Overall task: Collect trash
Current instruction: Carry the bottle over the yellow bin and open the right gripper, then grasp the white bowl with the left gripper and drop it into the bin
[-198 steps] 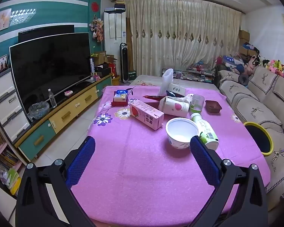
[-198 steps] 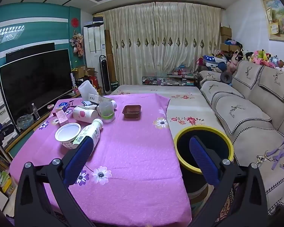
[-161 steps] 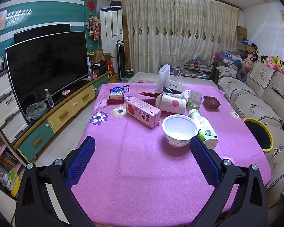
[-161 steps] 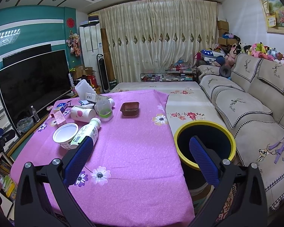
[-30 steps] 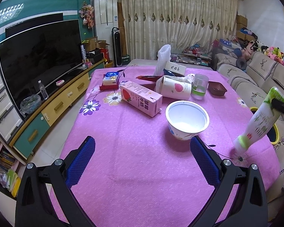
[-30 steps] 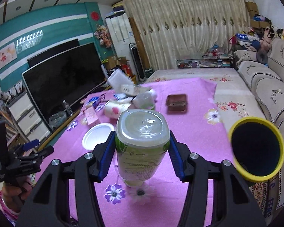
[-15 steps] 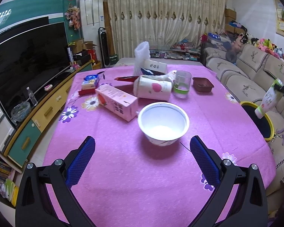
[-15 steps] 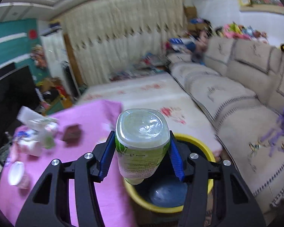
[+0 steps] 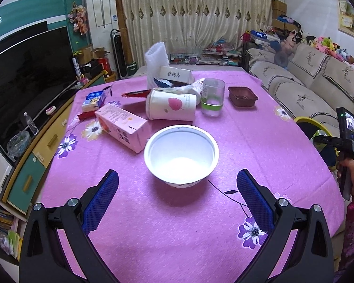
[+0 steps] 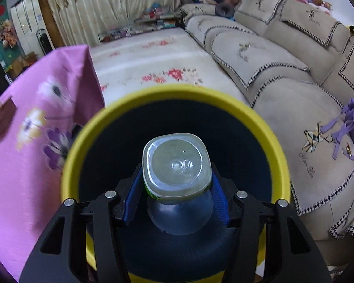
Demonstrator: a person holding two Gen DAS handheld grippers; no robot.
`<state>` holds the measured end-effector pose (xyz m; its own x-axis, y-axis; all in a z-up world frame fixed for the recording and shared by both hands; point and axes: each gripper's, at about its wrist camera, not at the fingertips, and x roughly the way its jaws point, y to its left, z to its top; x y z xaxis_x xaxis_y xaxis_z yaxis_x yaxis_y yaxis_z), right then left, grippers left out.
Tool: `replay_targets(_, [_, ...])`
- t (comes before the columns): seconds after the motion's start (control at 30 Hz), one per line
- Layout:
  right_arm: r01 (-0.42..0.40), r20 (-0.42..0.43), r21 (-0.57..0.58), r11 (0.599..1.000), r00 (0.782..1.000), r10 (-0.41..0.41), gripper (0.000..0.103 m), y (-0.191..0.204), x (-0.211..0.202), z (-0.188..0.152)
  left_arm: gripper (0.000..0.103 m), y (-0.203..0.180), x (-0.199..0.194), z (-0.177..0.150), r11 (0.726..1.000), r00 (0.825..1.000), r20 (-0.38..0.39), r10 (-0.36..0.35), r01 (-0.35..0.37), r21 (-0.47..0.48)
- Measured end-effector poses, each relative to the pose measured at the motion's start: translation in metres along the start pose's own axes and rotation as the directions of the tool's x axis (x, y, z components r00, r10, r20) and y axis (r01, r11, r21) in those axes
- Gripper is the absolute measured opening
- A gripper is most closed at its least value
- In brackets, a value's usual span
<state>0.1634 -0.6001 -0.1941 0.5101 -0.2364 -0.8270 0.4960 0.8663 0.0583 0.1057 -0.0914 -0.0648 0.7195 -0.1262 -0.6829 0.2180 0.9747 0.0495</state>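
Light: we see even, soft indoor brightness | Blur: pink flowered tablecloth smeared in right view | Edges: fisheye bending, black corners

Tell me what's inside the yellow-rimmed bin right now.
Dark walls and a bluish patch at the bottom show inside the yellow-rimmed bin. The bottle held in the right hand-held gripper covers the rest.

The left wrist camera looks down across the tabletop toward the curtains, close above a white bowl. The right wrist camera peers steeply into the yellow-rimmed bin beside the sofa; both views share that bin.
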Motion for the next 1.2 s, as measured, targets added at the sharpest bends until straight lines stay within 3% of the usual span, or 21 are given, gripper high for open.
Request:
replay_targets(0.27, [0.011,-0.003,-0.003,1.000,1.000,-0.011,0.051,-0.005,0.008,-0.001,0.099,-0.009,0.008,0.005,1.000,1.000,-0.002,-0.013,0.013,0.027])
replay_targets(0.63, [-0.038,0.079,-0.007,0.999,0.996,0.038,0.052,-0.001,-0.037,-0.006,0.096,-0.028,0.028,0.022,0.989,0.998,-0.005,-0.067,0.067,0.133])
replay_targets(0.7, [-0.045,0.092,-0.011,0.999,0.995,0.045,0.052,0.000,-0.045,-0.006,0.087,-0.032,0.036,0.024,0.985,0.997,-0.018,-0.069,0.071,0.158])
replay_targets(0.77, [-0.048,0.103,-0.013,0.999,0.993,0.049,0.052,0.001,-0.052,-0.005,0.070,-0.034,0.046,0.026,0.982,0.996,-0.050,-0.072,0.080,0.169])
replay_targets(0.9, [-0.055,0.120,-0.014,0.998,0.991,0.056,0.052,0.000,-0.060,-0.005,0.048,-0.034,0.067,0.025,0.982,0.989,-0.116,-0.088,0.105,0.155])
replay_targets(1.07, [-0.070,0.133,-0.009,0.998,0.989,0.070,0.053,-0.001,-0.068,-0.005,0.017,-0.035,0.076,0.021,0.981,0.985,-0.139,-0.100,0.121,0.155])
replay_targets(1.13, [-0.080,0.140,-0.006,0.997,0.987,0.080,0.052,-0.001,-0.072,-0.007,0.010,-0.035,0.076,0.021,0.980,0.985,-0.134,-0.111,0.131,0.148])
replay_targets(1.2, [-0.089,0.148,-0.003,0.996,0.985,0.088,0.052,-0.002,-0.077,-0.008,0.010,-0.034,0.072,0.020,0.980,0.986,-0.126,-0.112,0.131,0.148])
